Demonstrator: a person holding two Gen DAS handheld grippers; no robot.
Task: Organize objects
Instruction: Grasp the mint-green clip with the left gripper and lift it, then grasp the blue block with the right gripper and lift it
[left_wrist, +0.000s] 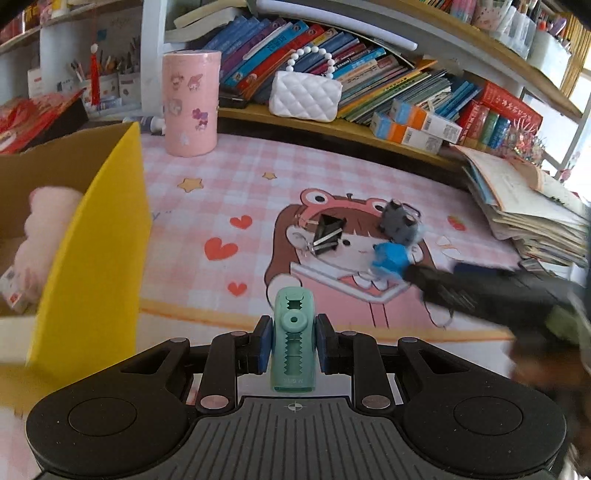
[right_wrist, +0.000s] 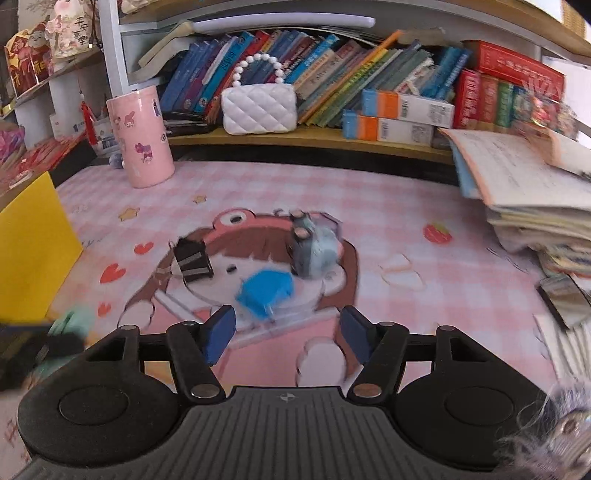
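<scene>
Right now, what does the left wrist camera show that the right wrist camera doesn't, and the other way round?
Only the left wrist view shows the inside of the cardboard box, with a pink plush in it, and the left gripper shut on a green clip-like item.

Only the right wrist view shows the right gripper, open and holding nothing.

Both show the pink mat, black binder clip, blue block, grey object, pink canister and white quilted purse.

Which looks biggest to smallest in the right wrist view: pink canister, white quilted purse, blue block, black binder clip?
1. white quilted purse and pink canister: alike in apparent area, no ranking.
2. blue block, though blur and nearness to the camera inflate it.
3. black binder clip.
</scene>
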